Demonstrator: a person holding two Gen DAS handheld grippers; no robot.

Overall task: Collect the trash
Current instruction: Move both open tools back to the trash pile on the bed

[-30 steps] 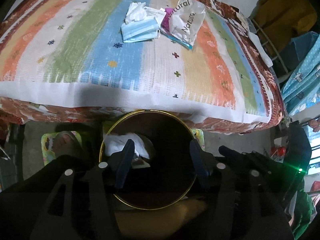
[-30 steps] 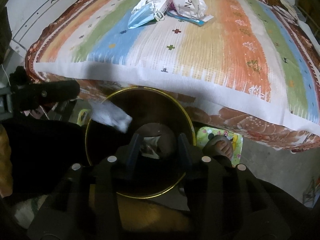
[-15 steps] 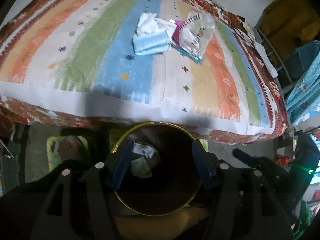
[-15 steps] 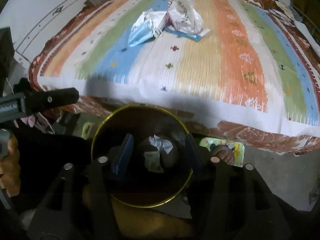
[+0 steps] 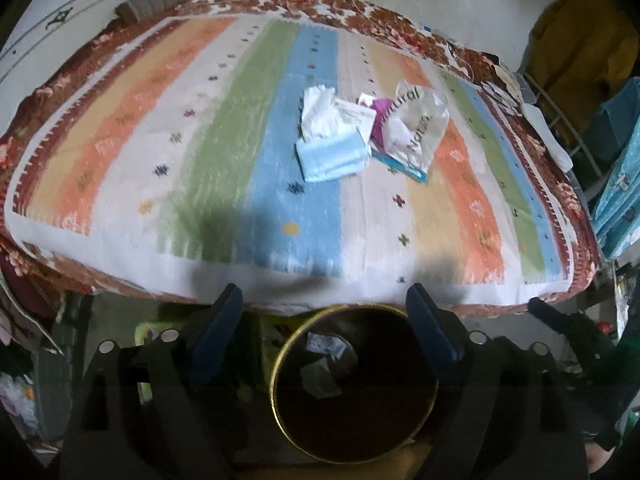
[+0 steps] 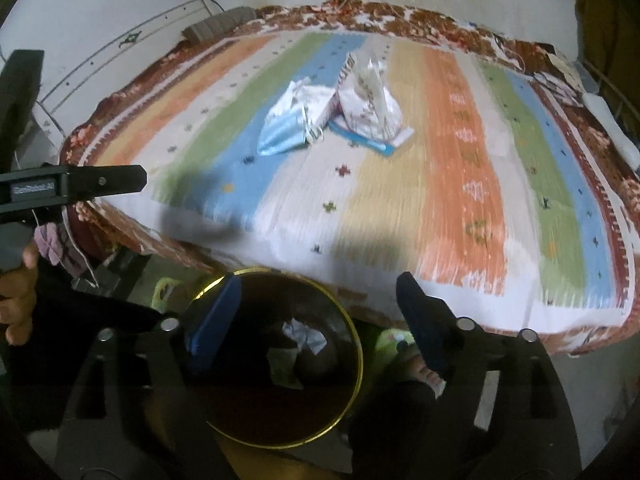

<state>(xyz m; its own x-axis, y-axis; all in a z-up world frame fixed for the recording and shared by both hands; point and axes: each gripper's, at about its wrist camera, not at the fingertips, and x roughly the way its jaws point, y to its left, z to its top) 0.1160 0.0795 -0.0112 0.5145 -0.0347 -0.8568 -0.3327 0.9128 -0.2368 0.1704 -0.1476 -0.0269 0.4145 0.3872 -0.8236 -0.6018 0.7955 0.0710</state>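
Observation:
A dark round bin with a gold rim (image 5: 280,354) (image 6: 352,332) stands on the floor against the bed, with crumpled paper (image 5: 324,346) (image 6: 304,334) lying inside. On the striped bedspread lies a pile of trash: a blue face mask (image 5: 330,158) (image 6: 282,136), a white tissue (image 5: 320,112), a crinkled plastic bag (image 5: 416,128) (image 6: 368,104) and a purple wrapper (image 5: 380,118). My left gripper (image 5: 324,300) hangs above the bin, its jaws opening with nothing between them. Over the bin too, my right gripper (image 6: 316,284) is opening and holds nothing.
The bed (image 5: 120,152) fills the upper part of both views. In the right wrist view the left gripper's black body (image 6: 72,186) and a hand (image 6: 16,304) show at the left. A foot (image 6: 420,368) rests on a green mat beside the bin. Blue fabric (image 5: 620,184) hangs at right.
Both grippers have risen and tilted up from the bin, and their jaws have spread wider. A white tissue seen at the bin's rim a second ago now lies inside.

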